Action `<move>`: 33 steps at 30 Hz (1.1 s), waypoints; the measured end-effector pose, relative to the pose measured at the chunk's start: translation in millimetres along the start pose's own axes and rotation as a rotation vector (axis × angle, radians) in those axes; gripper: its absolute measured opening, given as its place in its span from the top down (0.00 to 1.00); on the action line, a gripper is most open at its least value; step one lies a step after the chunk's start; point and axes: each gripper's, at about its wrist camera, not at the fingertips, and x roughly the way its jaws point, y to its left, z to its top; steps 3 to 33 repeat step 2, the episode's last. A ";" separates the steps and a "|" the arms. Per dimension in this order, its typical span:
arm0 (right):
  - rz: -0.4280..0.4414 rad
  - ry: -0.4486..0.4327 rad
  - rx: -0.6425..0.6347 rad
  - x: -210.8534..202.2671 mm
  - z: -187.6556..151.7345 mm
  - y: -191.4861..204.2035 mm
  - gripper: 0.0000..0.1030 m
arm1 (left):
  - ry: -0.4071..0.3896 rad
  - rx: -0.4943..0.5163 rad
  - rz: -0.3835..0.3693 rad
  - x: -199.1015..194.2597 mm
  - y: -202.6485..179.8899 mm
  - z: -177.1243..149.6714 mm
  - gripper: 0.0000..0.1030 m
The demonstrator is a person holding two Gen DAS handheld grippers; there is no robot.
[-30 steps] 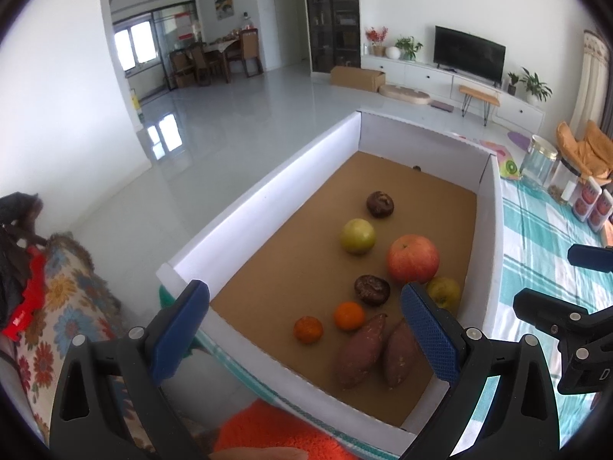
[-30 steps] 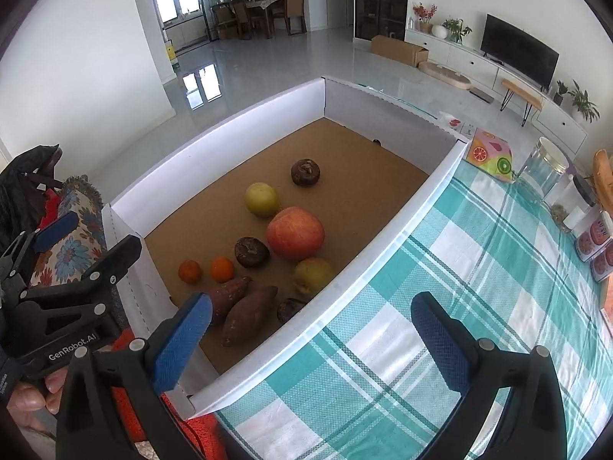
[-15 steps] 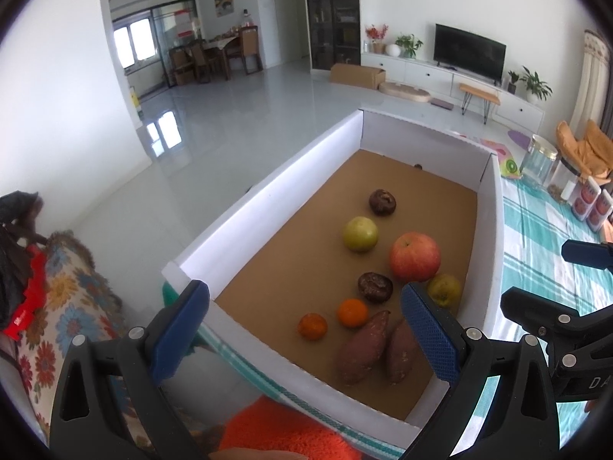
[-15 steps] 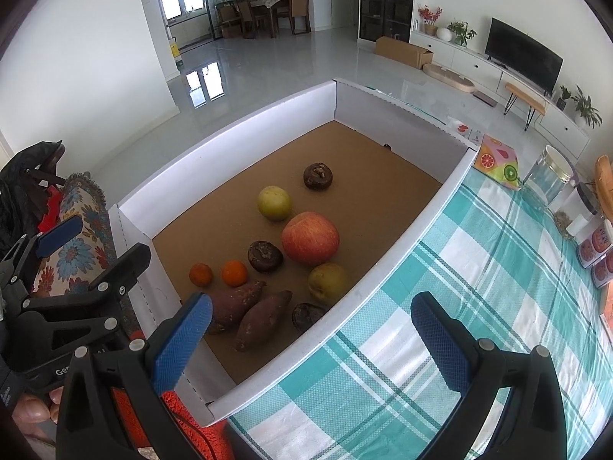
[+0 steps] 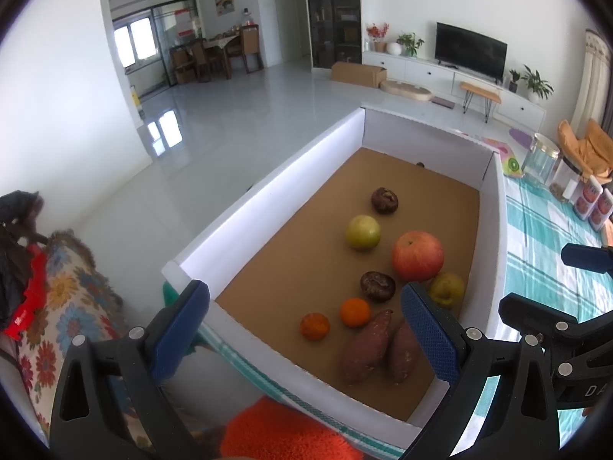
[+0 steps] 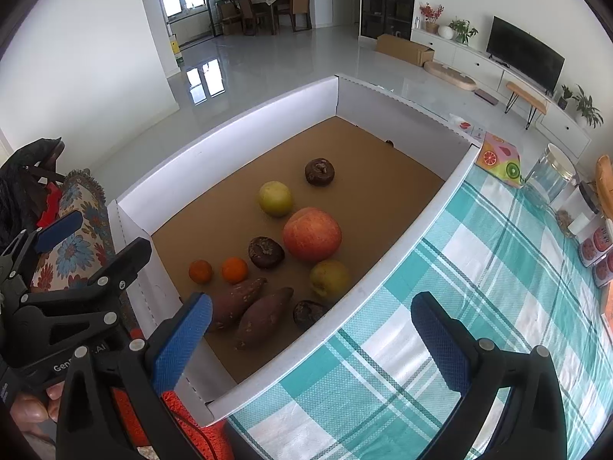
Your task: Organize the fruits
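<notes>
Down inside a big white box (image 6: 433, 207) with a brown floor, lots of fruit. One big red apple (image 6: 312, 234) in the middle, touching a small yellow-green pear (image 6: 330, 278). A round green fruit (image 6: 275, 198) just behind the apple. Three dark brown wrinkly balls: one far back (image 6: 319, 171), one beside the apple (image 6: 266, 252), one tucked by the near wall (image 6: 308, 311). Two little oranges (image 6: 234, 269) side by side. Two long purple-brown sweet potatoes (image 6: 264, 316) lying close together, near the front.

Letters "Gen" in white on the black tool at the left of the right view; the rest hidden. Red round labels on little jars (image 6: 597, 241) far right, too small to read.

Left gripper (image 5: 304, 326) up over the near end of the box, blue fingers (image 5: 429, 335) spread wide, nothing between. Right gripper (image 6: 312, 339) over the box edge and the green checked cloth (image 6: 498, 268), fingers wide apart too, holding nothing. A bit of a hand (image 6: 34, 408) low at the left.
</notes>
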 end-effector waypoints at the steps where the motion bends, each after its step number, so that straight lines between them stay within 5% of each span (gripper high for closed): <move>1: 0.001 0.000 0.001 -0.1 0.1 0.2 0.00 | -0.001 0.001 0.002 -0.5 0.2 -0.1 0.02; 33: 0.002 -0.001 0.001 -0.1 0.2 0.3 0.00 | -0.003 0.003 0.004 -0.8 -0.3 0.0 0.02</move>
